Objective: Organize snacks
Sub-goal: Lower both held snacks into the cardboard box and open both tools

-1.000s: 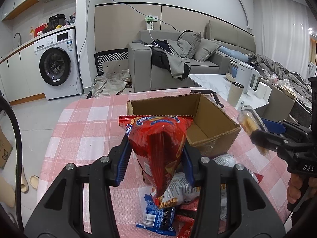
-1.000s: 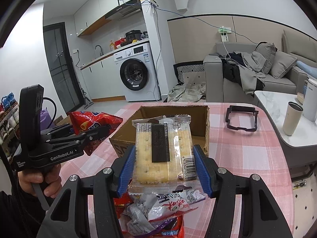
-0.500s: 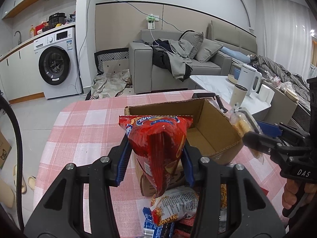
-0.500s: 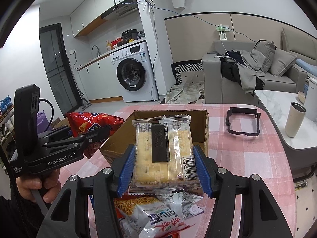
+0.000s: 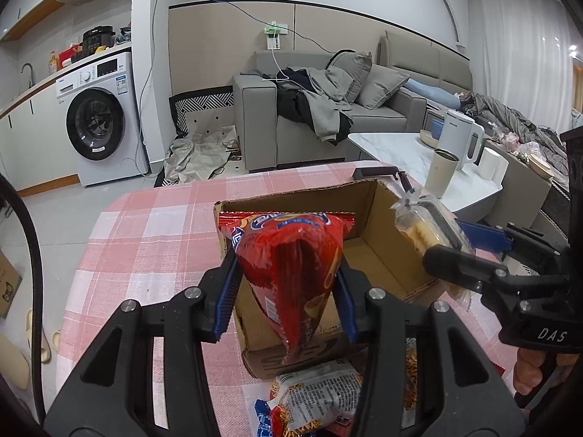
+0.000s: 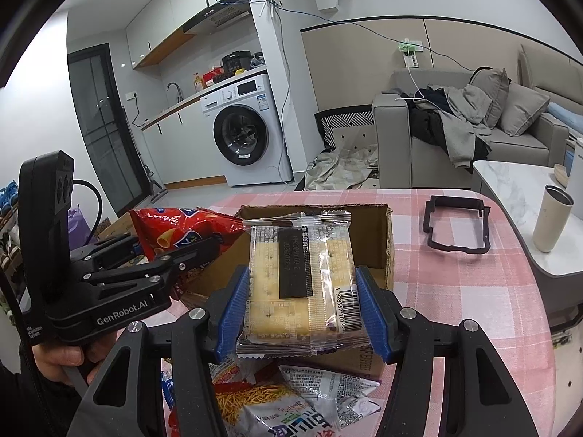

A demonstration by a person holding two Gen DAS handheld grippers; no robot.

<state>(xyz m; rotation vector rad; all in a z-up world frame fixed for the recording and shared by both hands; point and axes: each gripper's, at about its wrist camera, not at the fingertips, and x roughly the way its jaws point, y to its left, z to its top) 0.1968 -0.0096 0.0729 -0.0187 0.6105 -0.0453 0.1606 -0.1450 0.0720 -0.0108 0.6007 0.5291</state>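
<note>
Table under a pink checked cloth, and on it an open cardboard box — top flaps gone or folded, floor bare from what shows. Both packets are held up near its rim, neither yet inside. Left gripper is clenched on a red chip bag, pinched at the narrow lower part with the puffed top standing above the near wall of the box. Right gripper is clamped flat across a clear cracker packet, blue pads on both long edges, packet upright over the box's near side. Biggest risk, to my eye: the two tools converge on one opening, and the left one's arm already crosses close to the cracker packet in the right view — a bump could knock either packet loose or shove the light box across the cloth. Next: the chip bag is air-filled and held low, so it may swivel or slip out, landing outside the near wall. The crackers are brittle; a hard squeeze or a drop from height may crack them. Smallest: a heap of loose snack packets lies just in front of the box, under both tools — a low approach could snag or scatter them.
</note>
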